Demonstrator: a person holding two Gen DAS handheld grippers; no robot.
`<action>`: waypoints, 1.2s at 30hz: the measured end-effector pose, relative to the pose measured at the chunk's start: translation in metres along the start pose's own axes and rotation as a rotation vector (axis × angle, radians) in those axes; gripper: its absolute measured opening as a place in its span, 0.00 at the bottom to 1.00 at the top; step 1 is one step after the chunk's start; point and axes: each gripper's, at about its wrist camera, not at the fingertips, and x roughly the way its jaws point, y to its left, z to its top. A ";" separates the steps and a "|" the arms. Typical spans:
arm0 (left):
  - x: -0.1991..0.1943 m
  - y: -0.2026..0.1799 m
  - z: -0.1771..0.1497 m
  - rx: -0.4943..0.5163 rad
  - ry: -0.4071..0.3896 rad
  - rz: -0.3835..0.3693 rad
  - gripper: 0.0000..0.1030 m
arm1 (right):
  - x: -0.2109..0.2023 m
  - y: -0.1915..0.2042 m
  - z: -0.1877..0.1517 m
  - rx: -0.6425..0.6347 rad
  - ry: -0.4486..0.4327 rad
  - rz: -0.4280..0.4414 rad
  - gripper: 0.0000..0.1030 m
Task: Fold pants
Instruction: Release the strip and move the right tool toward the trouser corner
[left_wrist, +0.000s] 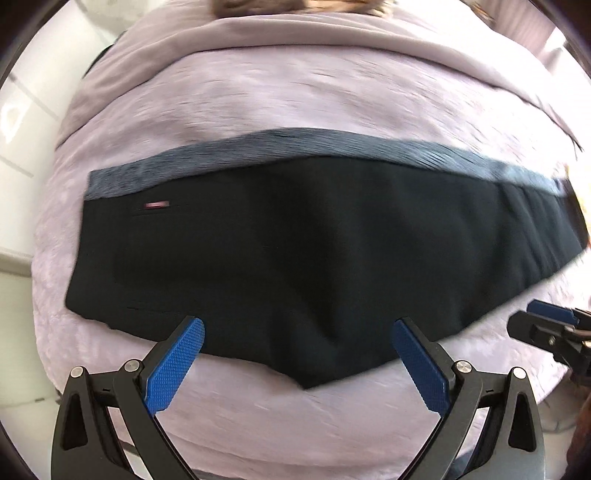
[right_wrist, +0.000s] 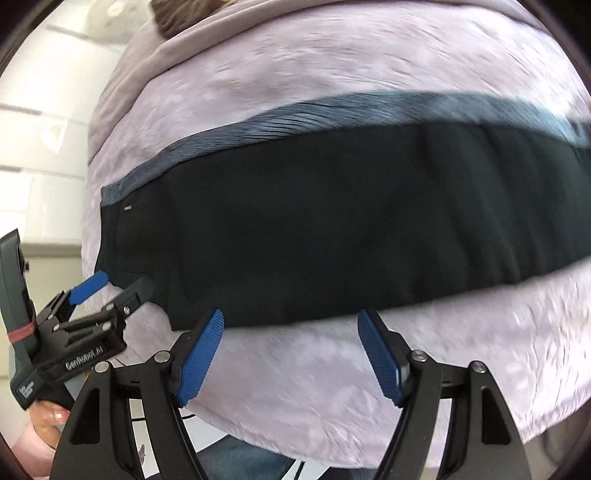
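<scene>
Pants (left_wrist: 295, 258): dark cloth, matt, smooth weave; the strip along the far edge (left_wrist: 332, 144) is grey-blue, finely ribbed. Small red woven tag (left_wrist: 157, 204) near one corner.
Bed cover (left_wrist: 295, 92): pale lilac cloth, plush, short nap with faint sheen; folded band at the far side (left_wrist: 332, 40) looks smoother.
Left tongs (left_wrist: 297, 360) and right tongs (right_wrist: 291, 354): black matt plastic arms, blue pads (right_wrist: 201, 356) with fine diamond-knurled texture, shiny metal pivot pins (right_wrist: 162, 356).

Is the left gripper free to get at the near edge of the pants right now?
Probably yes: the left gripper hangs open over the pants' near edge, nothing between them, and the right gripper is off to the side.
</scene>
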 end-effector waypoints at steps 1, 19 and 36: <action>-0.001 -0.012 0.000 0.017 0.008 -0.012 0.99 | -0.006 -0.011 -0.005 0.024 -0.011 0.002 0.76; 0.000 -0.163 0.058 0.211 -0.024 -0.009 0.99 | -0.085 -0.192 -0.035 0.370 -0.215 -0.006 0.76; 0.100 -0.230 0.168 0.109 -0.040 0.059 0.99 | -0.068 -0.252 0.050 0.265 -0.263 -0.079 0.48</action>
